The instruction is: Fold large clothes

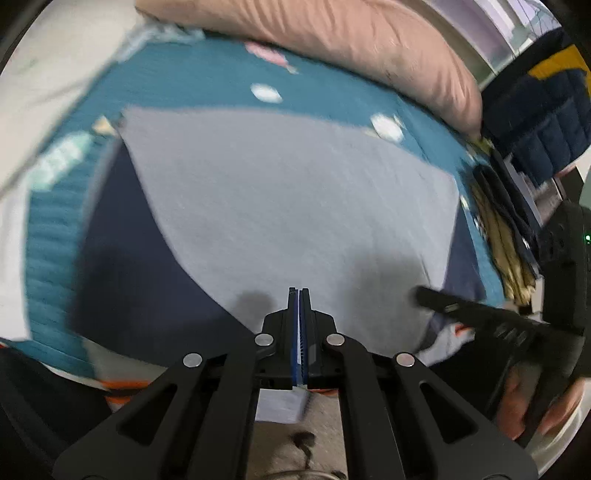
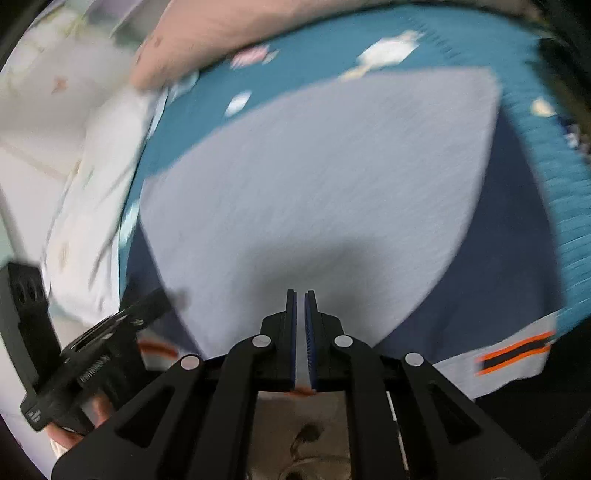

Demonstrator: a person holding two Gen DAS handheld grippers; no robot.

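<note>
Garment in pale grey and navy lies spread on the bed, its near hem hanging toward both cameras, with a grey fold laid over the navy part. Closest in the left wrist view, the left hand-held gripper has its jaws pressed together on a thin edge of the grey cloth, which shows as a pale strip between the blue pads and hangs out below them. In the right wrist view the right hand-held gripper is likewise nearly closed, pinching a pale strip of the same cloth between its pads. Each gripper appears at the edge of the other's view, gripped by the person's hand, and both sit at the garment's near edge, well apart from one another. An orange-and-black striped trim marks the hem at the right. Under the garment lies a teal bedspread with small white and pink figures. Farther off, a pink pillow rests along the bedspread's far edge, a white quilt lies beside it, and a stack of folded clothes stands at the bed's right side. Both views are blurred.
</note>
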